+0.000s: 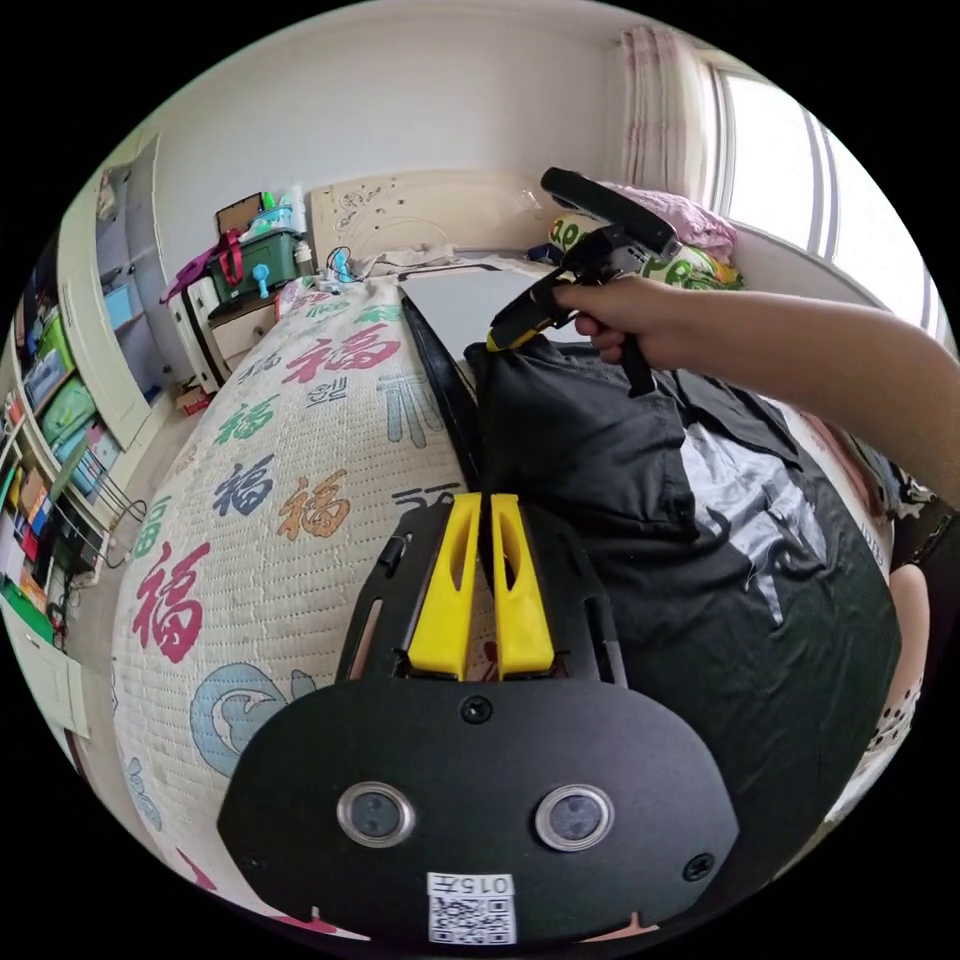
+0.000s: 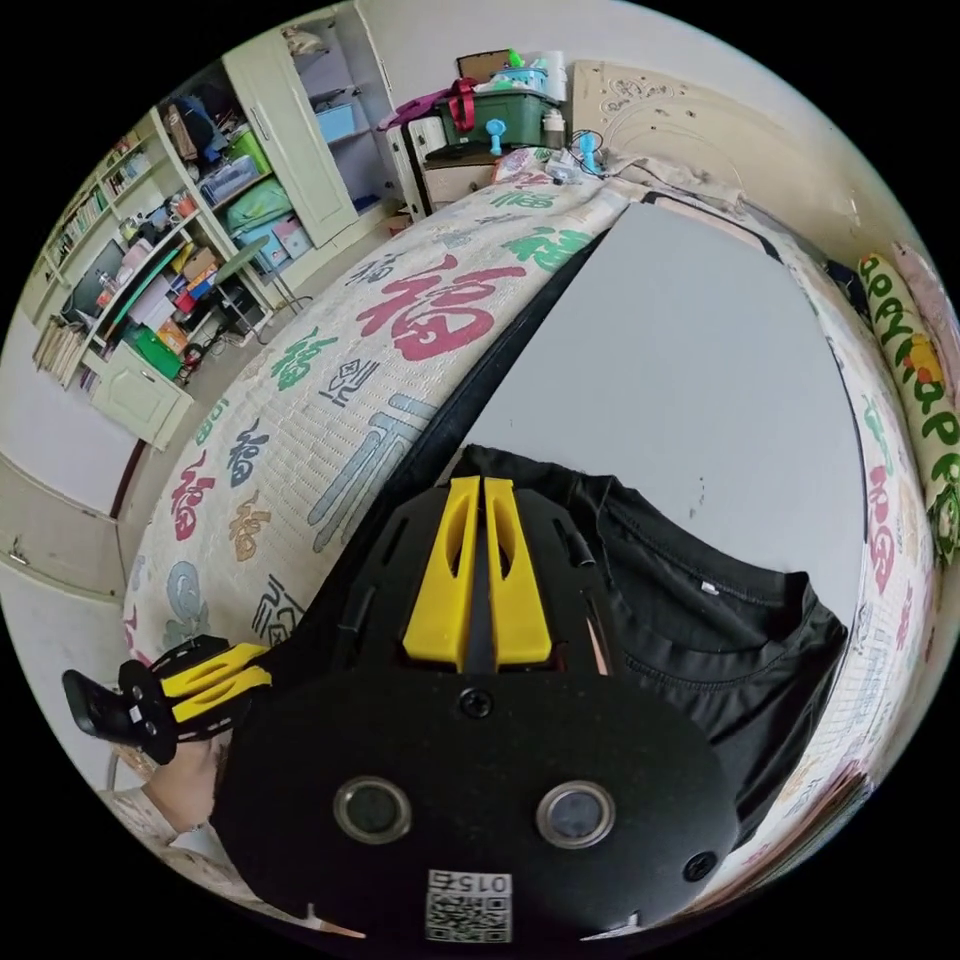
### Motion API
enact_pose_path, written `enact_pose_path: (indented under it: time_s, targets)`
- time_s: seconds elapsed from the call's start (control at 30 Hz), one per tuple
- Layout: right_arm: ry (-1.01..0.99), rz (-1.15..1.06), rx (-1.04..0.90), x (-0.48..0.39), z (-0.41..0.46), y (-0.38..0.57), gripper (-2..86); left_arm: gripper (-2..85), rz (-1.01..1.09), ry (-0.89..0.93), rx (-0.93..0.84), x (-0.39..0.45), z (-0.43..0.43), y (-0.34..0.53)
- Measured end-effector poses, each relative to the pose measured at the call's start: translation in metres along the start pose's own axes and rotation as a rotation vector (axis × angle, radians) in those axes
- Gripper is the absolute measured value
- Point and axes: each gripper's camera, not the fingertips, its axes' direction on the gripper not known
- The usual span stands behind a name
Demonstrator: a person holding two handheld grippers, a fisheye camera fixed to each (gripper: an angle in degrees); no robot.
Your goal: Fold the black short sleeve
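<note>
Both grippers pinched the black short sleeve shirt (image 1: 640, 520) along one edge: the left gripper (image 1: 484, 505) had its yellow jaws pressed together on the dark fabric, and the right gripper (image 2: 474, 490) likewise gripped the cloth near the shoulder. In the left gripper view, the right gripper (image 1: 505, 335) lifted a corner of the shirt, held by a hand (image 1: 625, 320). The shirt lay partly on a grey board (image 2: 680, 380), its collar (image 2: 720, 610) visible. The board rested on a bed quilt (image 1: 260, 500) printed with coloured characters. Shelves (image 2: 150, 270) and a green box (image 2: 490, 110) stood beyond.
</note>
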Motion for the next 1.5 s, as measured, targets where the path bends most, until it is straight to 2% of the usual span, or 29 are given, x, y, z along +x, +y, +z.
enact_pose_path:
  time_s: [0.13,0.23,0.4,0.5,0.57,0.7,0.83,0.97,1.33,1.5]
  targets:
    - [0.052,0.019,-0.03,-0.02,0.016,-0.004,1.4,1.7,-0.03,0.02,-0.034,-0.012,0.008,-0.001]
    - [-0.022,0.002,0.001,-0.024,0.003,0.003,5.3,3.3,-0.055,0.06,-0.047,-0.023,0.011,-0.002]
    - [-0.163,-0.027,0.061,0.002,-0.061,0.057,8.1,6.0,-0.088,0.084,0.028,-0.034,-0.007,0.003]
    - [-0.144,-0.048,-0.005,0.025,-0.082,0.106,9.1,5.5,-0.001,0.074,0.047,-0.013,-0.012,-0.006]
    - [-0.095,-0.03,-0.03,0.038,-0.09,0.136,9.3,5.5,0.053,0.136,0.055,0.003,-0.013,-0.015]
    - [-0.158,0.025,-0.081,0.05,-0.094,0.179,9.1,6.5,0.157,0.177,0.023,0.038,-0.012,-0.03]
    - [-0.174,-0.004,-0.126,0.028,-0.089,0.19,9.6,7.8,0.218,0.363,-0.052,0.057,0.006,-0.035]
    - [-0.119,-0.039,-0.129,-0.006,-0.095,0.198,8.8,7.6,0.213,0.287,-0.077,0.069,0.013,-0.038]
    - [-0.046,-0.052,-0.138,-0.064,-0.135,0.208,3.1,1.0,0.237,0.276,-0.115,0.085,0.004,-0.029]
    - [-0.035,-0.012,-0.132,-0.084,-0.174,0.219,5.6,2.4,0.248,0.263,-0.114,0.093,-0.007,-0.016]
